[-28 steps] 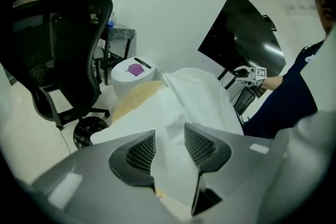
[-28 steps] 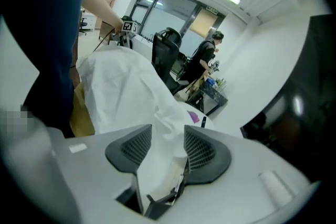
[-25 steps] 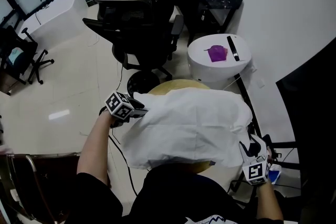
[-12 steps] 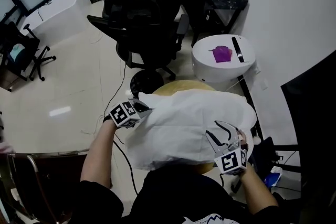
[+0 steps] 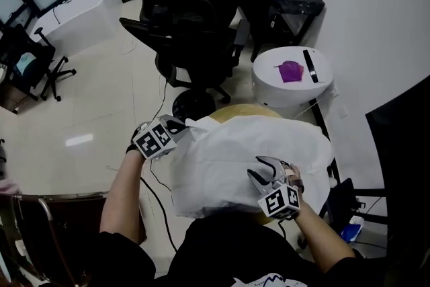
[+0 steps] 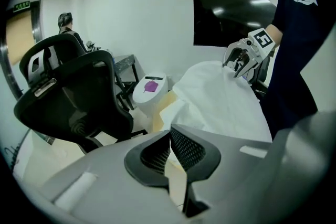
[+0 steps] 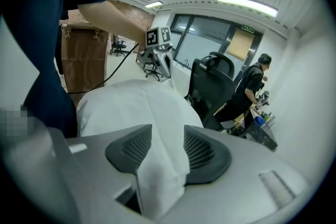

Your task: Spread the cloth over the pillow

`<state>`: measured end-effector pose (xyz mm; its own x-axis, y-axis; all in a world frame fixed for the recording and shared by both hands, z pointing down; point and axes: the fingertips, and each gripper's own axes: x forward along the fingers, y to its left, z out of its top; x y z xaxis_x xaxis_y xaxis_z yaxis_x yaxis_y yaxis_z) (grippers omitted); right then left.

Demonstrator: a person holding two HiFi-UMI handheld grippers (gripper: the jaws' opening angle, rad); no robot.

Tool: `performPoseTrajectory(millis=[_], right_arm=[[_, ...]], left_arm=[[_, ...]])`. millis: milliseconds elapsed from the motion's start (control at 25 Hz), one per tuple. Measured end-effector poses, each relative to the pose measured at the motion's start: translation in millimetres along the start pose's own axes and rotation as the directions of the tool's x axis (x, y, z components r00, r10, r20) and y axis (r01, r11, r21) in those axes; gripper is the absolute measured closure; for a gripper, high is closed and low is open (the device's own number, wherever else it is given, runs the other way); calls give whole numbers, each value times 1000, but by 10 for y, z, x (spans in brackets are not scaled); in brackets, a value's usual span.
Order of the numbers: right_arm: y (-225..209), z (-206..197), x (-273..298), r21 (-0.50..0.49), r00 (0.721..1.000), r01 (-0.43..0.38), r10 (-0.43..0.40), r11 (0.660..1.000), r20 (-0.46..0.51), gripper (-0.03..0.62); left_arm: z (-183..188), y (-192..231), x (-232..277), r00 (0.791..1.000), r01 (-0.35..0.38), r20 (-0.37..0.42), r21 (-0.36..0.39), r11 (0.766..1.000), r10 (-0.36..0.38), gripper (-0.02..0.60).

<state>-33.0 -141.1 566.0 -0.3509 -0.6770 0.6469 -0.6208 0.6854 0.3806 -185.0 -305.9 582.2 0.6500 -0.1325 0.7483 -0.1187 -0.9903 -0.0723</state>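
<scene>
Head view, nearest me: right gripper (image 5: pixel 259 168) sits over the near side of the cloth (image 5: pixel 228 144), jaws clamped on a bunched white fold; the cloth lies mounded on the table (image 5: pixel 232 112), the pillow presumably hidden beneath it; farther left, left gripper (image 5: pixel 176 128) is at a corner, jaws closed, though I can't tell if they pinch the hem; I judge we're mid-spread; next, draw the fold outward and flatten it without dragging the cloth off.

I see a white cloth (image 5: pixel 248 158) over a pale yellow pillow (image 5: pixel 235 110); beyond the pillow, a black chair (image 5: pixel 188 30) and a white round table (image 5: pixel 272 83) with a purple scrap (image 5: pixel 290 70) on it
</scene>
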Motion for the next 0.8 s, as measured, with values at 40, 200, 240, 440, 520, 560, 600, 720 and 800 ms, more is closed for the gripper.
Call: performPoseTrajectory(millis=[40, 200, 240, 440, 520, 560, 600, 720, 800], right_arm=[[14, -1, 31, -1, 1000, -5, 5, 1000, -4, 391], [50, 17, 122, -7, 1000, -15, 15, 1000, -19, 391], [55, 22, 138, -7, 1000, -16, 15, 1000, -22, 391], [76, 9, 228, 0, 999, -19, 19, 1000, -41, 391], [85, 1, 268, 1, 999, -22, 22, 1000, -50, 391], [88, -4, 286, 2, 998, -24, 24, 1000, -54, 391], [93, -11, 302, 3, 998, -26, 26, 1000, -58, 391], [98, -36, 348, 11, 997, -35, 36, 999, -69, 391], [100, -52, 374, 14, 996, -38, 39, 999, -75, 391]], left_arm=[[-23, 69, -37, 1000, -16, -11, 6, 1000, 16, 581], [-173, 383, -177, 995, -86, -47, -6, 996, 85, 581], [-218, 461, -208, 993, -105, -51, -17, 994, 104, 581], [-557, 795, -250, 980, -189, -87, -97, 977, 180, 581], [-726, 881, -216, 975, -210, -102, -131, 969, 197, 581], [-813, 916, -195, 972, -221, -111, -148, 964, 206, 581], [-903, 944, -172, 969, -232, -122, -166, 958, 214, 581], [-1185, 1002, -76, 960, -259, -161, -209, 943, 228, 581], [-1377, 1011, 4, 955, -266, -191, -225, 937, 225, 581]])
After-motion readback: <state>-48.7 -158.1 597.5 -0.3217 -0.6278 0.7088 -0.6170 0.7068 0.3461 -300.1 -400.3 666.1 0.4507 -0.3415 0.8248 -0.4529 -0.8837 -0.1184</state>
